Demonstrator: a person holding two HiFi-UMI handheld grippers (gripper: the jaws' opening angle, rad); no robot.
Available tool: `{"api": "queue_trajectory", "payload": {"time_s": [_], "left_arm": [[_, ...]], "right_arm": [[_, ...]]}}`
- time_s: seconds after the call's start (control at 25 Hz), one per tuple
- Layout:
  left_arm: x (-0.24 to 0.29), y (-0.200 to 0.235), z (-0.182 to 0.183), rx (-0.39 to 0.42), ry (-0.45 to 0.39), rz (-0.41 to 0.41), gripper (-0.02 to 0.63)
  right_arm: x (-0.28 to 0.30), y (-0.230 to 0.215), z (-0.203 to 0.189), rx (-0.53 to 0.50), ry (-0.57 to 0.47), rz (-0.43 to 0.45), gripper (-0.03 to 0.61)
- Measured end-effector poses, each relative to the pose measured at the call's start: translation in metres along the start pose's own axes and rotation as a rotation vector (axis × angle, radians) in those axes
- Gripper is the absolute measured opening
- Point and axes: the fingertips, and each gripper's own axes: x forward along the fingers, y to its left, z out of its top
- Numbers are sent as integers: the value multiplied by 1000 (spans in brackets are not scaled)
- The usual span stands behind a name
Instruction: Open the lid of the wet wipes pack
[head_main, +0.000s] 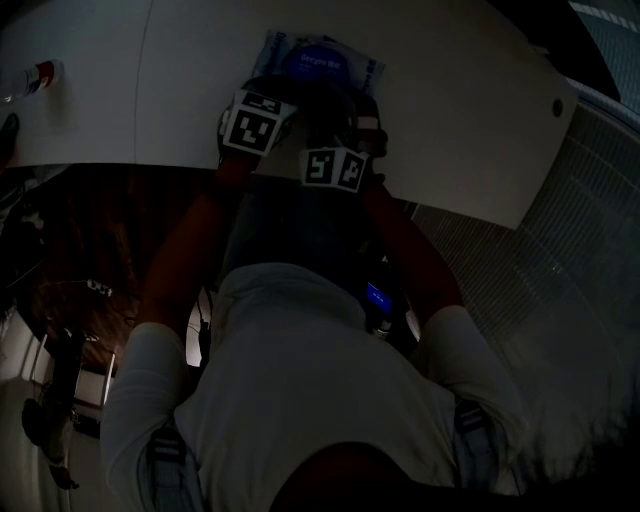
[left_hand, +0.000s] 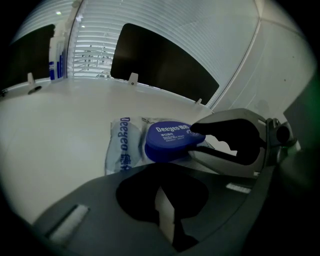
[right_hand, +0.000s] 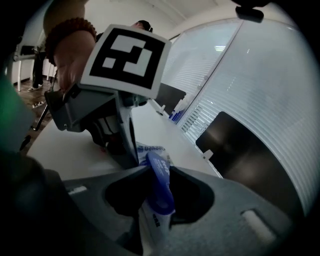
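Observation:
The wet wipes pack (left_hand: 120, 145), clear with blue print, lies on the white table (left_hand: 55, 130) with its round blue lid (left_hand: 170, 140) on top. My right gripper (left_hand: 201, 145) comes in from the right, one jaw over the lid's rim and one under it. In the right gripper view the lid (right_hand: 159, 182) stands edge-on between the tips of my right gripper (right_hand: 157, 172), which is shut on it. My left gripper (right_hand: 131, 152) comes down on the pack's printed end (right_hand: 150, 148). A white strip, seemingly the pack's edge, sits between the jaws of my left gripper (left_hand: 165, 212). In the dark head view both marker cubes (head_main: 258, 122) (head_main: 335, 168) hide the jaws.
Blue and white bottles (left_hand: 55, 57) stand at the table's far left edge, before window blinds with dark panels (left_hand: 160, 62). A small red and white item (head_main: 40, 72) lies far left on the table. The table's near edge (head_main: 450, 205) runs just behind the grippers.

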Motion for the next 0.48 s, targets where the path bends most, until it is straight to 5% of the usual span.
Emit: {"api": "queue_trajectory", "payload": {"time_s": [0.48], "left_arm": [[-2,0,-1,-9,-1,-14,3]], "right_arm": [[5,-55,27,64,-35,-86,106]]}}
